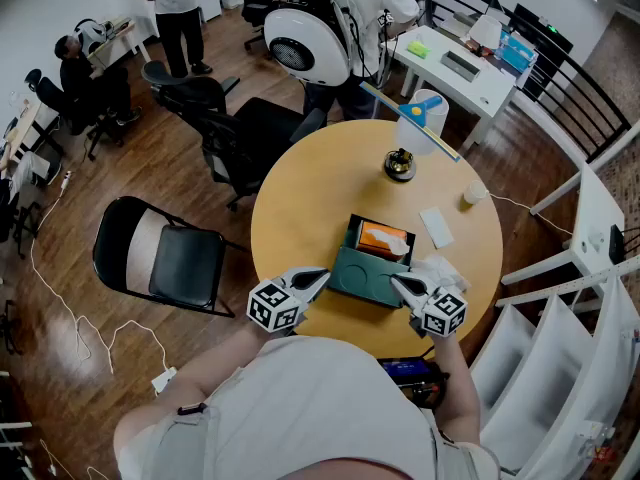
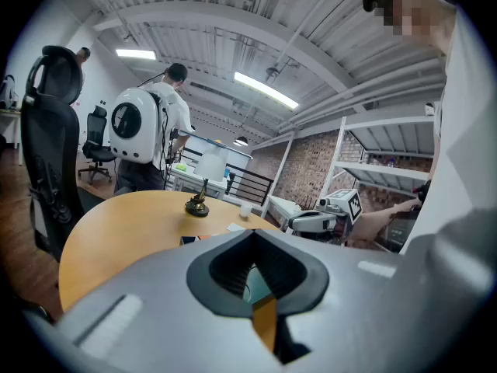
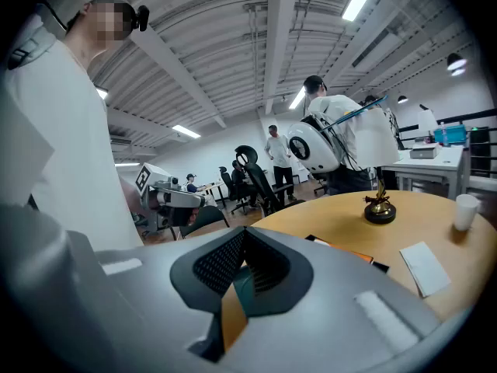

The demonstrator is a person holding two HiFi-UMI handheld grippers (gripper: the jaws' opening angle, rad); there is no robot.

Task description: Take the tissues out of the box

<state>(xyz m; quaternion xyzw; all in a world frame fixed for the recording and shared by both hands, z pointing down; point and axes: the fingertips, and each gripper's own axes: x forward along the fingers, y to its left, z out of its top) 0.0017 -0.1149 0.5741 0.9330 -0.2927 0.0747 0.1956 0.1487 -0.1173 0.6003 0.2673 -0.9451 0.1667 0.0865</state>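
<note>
Head view: the tissue box (image 1: 372,260) sits mid-frame between the left gripper (image 1: 318,279) and right gripper (image 1: 401,284). Both are closed tight and empty (a white sheet (image 1: 436,226) lies just right of the box). Next, I think, one opens and reaches into the box.

Smooth matt wooden table (image 1: 320,188), matt teal cardboard box (image 1: 365,276)

Round wooden table (image 1: 320,198) with teal tissue box (image 1: 365,274), dark ornament (image 1: 400,165), white cup (image 1: 471,195), flat tissue (image 1: 436,227) (crumpled ones (image 1: 441,267) beside the box)
</note>
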